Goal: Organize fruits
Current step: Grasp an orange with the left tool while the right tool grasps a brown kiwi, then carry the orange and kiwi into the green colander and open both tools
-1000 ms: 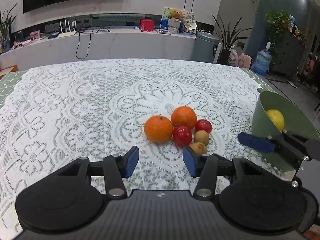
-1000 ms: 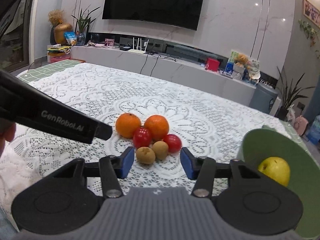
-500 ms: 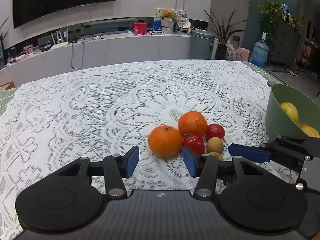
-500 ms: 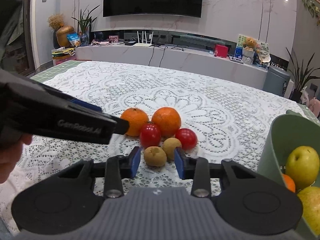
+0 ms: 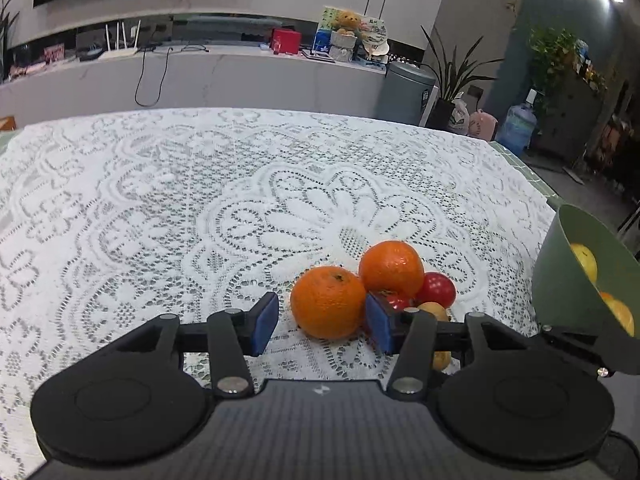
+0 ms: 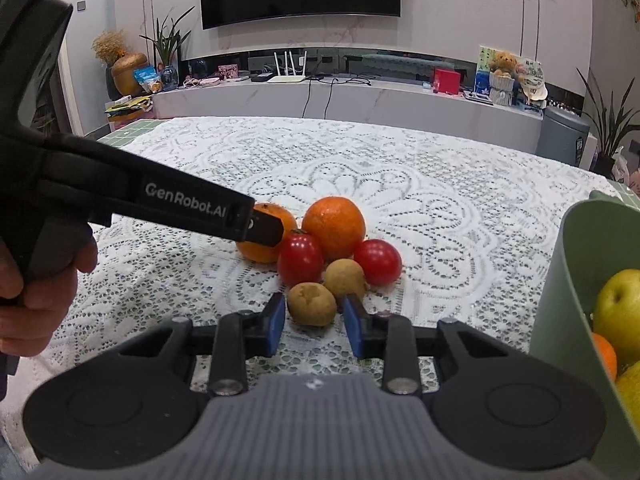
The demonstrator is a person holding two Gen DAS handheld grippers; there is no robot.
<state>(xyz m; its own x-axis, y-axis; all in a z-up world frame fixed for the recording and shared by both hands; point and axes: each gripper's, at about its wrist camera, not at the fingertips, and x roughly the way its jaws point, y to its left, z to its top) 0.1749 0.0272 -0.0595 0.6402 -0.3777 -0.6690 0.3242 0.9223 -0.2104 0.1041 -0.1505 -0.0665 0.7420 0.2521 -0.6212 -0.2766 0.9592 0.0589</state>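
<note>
A pile of fruit lies on the lace tablecloth: two oranges, two red tomatoes and two brown kiwis. My left gripper [image 5: 322,326] is open, its jaws on either side of the near orange [image 5: 327,302], not closed on it. The second orange [image 5: 391,268] sits behind it. My right gripper [image 6: 314,326] is open, its pads flanking the near kiwi [image 6: 312,304] without gripping. The other kiwi [image 6: 345,278], the tomatoes [image 6: 300,259] [image 6: 377,261] and the oranges [image 6: 334,222] lie just beyond. The left gripper [image 6: 256,226] also shows in the right wrist view.
A green bowl [image 6: 568,276] stands at the right table edge with a yellow-green apple [image 6: 618,308] and other fruit inside; it also shows in the left wrist view [image 5: 560,280]. A hand [image 6: 40,300] holds the left gripper. The lace cloth [image 5: 200,208] stretches far and left.
Both grippers have moved forward to the pile. The left jaws now bracket the near orange and the right jaws, slightly narrowed, bracket the near kiwi.
</note>
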